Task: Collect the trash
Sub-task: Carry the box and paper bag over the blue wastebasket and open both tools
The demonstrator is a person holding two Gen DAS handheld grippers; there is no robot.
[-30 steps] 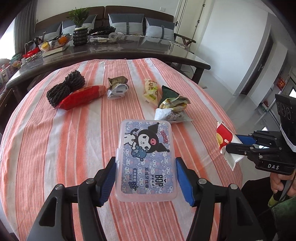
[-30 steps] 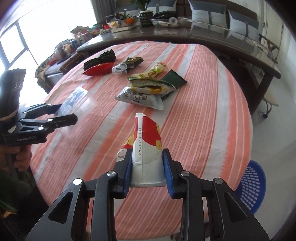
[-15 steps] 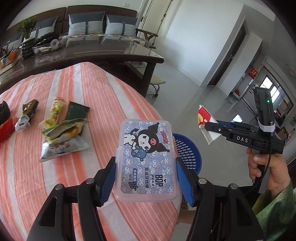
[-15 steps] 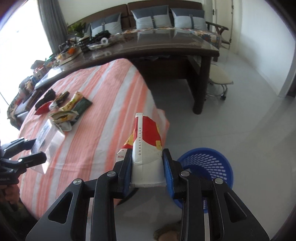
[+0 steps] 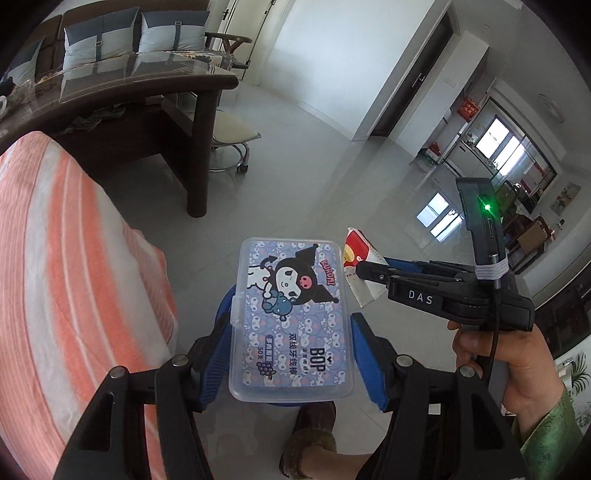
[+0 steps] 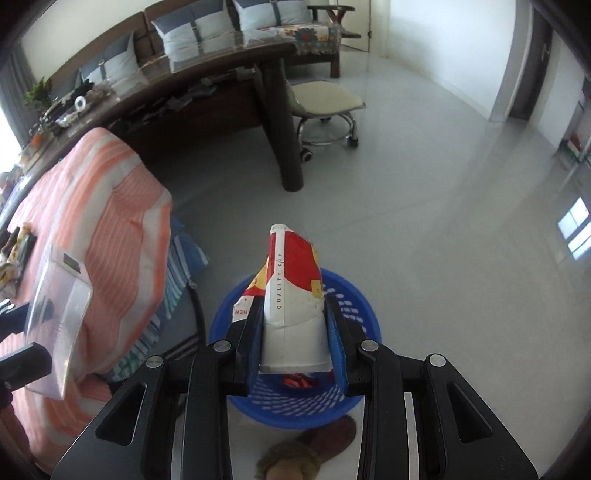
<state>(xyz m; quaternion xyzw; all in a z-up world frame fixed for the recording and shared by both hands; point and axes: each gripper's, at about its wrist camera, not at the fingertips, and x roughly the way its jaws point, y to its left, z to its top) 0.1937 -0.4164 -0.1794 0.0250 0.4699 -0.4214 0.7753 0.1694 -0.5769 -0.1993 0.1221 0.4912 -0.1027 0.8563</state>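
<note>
Two tools: left tool (image 5: 291, 354) grips one box (image 5: 291, 314), right tool (image 6: 297, 339) one cup (image 6: 293, 306).

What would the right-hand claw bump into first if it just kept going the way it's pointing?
Most likely the blue basket on the floor: the right gripper, shut on a crushed paper cup, aims down toward it. Depth is uncertain.

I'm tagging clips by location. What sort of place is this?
Most likely a home living room: a sofa with cushions, a dark wooden table with a wheeled stool, and a blue basket on the tiled floor.
</note>
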